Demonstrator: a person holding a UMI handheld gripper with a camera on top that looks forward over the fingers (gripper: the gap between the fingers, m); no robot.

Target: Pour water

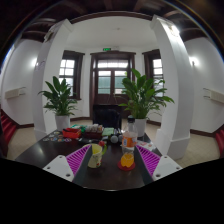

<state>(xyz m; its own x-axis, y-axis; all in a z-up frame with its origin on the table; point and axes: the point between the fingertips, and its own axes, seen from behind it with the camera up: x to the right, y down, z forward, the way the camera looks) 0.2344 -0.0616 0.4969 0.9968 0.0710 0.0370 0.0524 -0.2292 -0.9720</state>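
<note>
Standing upright between open tongs (110, 160): bottle (96, 154), cup (127, 158).

Table (45, 150) dark, glossy; bottle (128, 150) clear plastic, orange liquid.

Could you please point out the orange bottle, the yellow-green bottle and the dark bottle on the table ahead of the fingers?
orange bottle (127, 157), gripper view, on its orange lower body.
yellow-green bottle (95, 156), gripper view, on the middle of its body.
dark bottle (130, 126), gripper view, on its upper body, beyond the orange one.
</note>
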